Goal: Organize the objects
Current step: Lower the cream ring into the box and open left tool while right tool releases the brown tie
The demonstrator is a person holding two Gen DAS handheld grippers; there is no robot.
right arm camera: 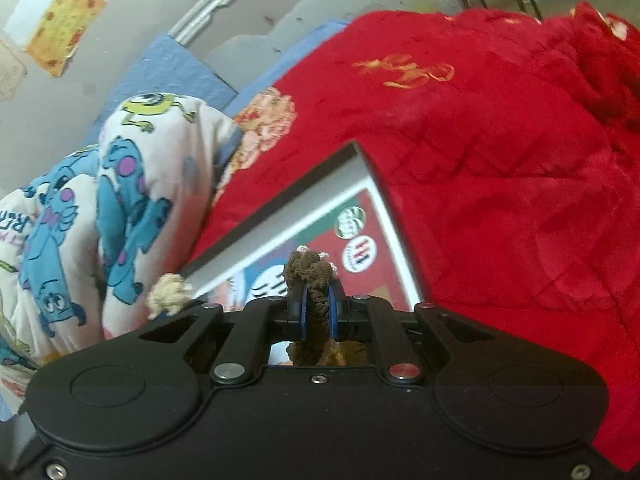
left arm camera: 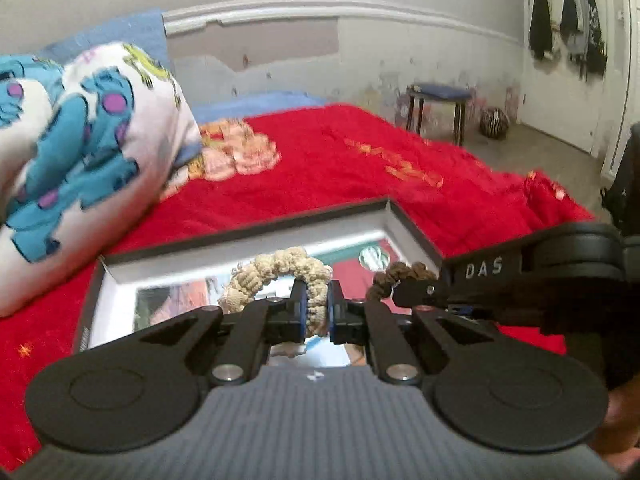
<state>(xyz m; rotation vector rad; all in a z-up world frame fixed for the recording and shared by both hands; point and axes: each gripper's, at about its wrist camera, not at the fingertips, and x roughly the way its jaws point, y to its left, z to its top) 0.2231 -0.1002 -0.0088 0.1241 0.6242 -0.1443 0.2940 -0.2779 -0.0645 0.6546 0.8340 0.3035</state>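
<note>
Together, the left gripper (left arm camera: 318, 312) pinched a beige scrunchie (left arm camera: 276, 280) and the right gripper (right arm camera: 318, 314) pinched a brown scrunchie (right arm camera: 312, 280), both above the near box (left arm camera: 248, 228).

Soft, even daylight is filling both views; motion blur is smearing the fuzzy red blanket (left arm camera: 360, 168), and corners are darkening toward two o'clock.

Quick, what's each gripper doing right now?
Left gripper: jaws shut on the beige scrunchie.
Right gripper: jaws shut on the brown scrunchie.
</note>
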